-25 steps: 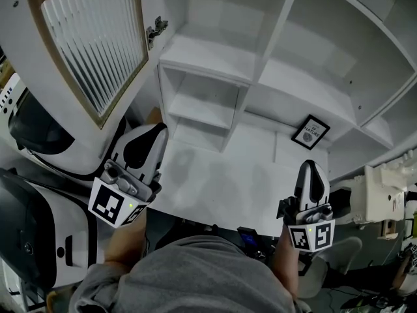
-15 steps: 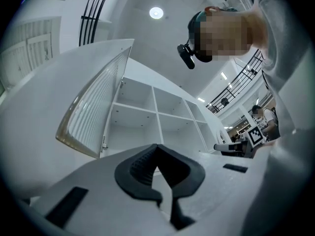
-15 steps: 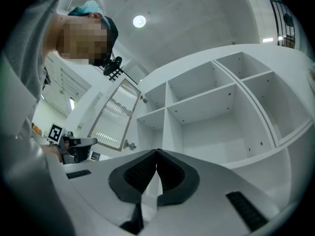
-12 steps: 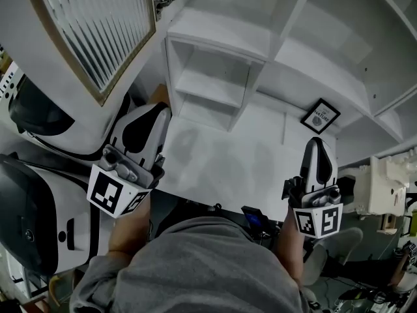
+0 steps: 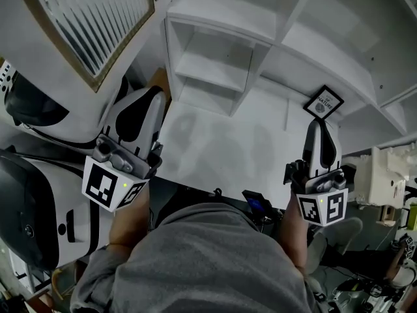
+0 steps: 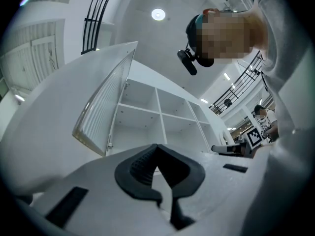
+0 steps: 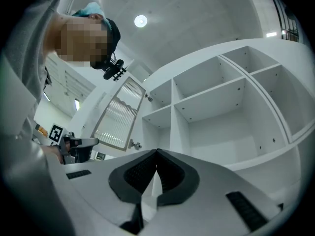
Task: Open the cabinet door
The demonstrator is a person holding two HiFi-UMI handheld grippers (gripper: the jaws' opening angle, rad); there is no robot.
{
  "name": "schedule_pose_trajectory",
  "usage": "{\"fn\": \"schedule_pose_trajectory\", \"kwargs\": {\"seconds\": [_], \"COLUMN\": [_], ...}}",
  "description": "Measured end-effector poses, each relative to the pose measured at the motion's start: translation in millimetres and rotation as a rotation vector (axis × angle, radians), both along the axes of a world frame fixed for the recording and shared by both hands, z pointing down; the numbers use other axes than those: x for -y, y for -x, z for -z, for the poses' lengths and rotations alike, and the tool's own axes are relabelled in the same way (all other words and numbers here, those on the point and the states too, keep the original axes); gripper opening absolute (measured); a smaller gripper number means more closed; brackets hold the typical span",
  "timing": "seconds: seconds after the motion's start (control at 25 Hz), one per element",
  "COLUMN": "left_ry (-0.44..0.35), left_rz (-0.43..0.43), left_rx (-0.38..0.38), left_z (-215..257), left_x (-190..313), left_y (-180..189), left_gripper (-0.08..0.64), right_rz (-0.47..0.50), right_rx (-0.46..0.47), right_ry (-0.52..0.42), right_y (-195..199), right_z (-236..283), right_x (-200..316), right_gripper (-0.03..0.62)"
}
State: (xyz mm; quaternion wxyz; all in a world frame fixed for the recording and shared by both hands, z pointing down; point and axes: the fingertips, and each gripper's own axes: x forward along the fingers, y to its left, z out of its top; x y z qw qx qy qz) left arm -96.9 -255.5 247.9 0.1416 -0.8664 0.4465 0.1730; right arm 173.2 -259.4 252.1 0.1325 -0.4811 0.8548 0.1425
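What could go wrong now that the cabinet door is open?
The open cabinet door sticks out close to the left tool; lifting that hand could bump it and strain the hinge. The small framed picture stands just ahead of the right tool, so a push forward might knock it over. Both tools are shut and empty.

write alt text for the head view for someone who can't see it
The ribbed-glass cabinet door stands swung open at upper left, showing white shelves. Below, a person holds the left gripper and right gripper, both shut on nothing, clear of the door; a small framed picture stands just beyond the right one.
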Motion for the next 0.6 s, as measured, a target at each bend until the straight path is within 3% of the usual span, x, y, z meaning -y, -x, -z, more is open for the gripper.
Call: {"fn": "schedule_pose_trajectory", "kwargs": {"seconds": [0.6], "left_ry": [0.016], "left_rz": [-0.010], "left_rx": [-0.019], "left_z": [-7], "left_x": [14], "left_y": [-1], "left_gripper": [0.005], "right_rz": [0.006], "right_rx": [-0.003], "right_ry": [0.002], "right_y": [3], "right_z": [0], "right_x": [13], "right_gripper": [0.026]}}
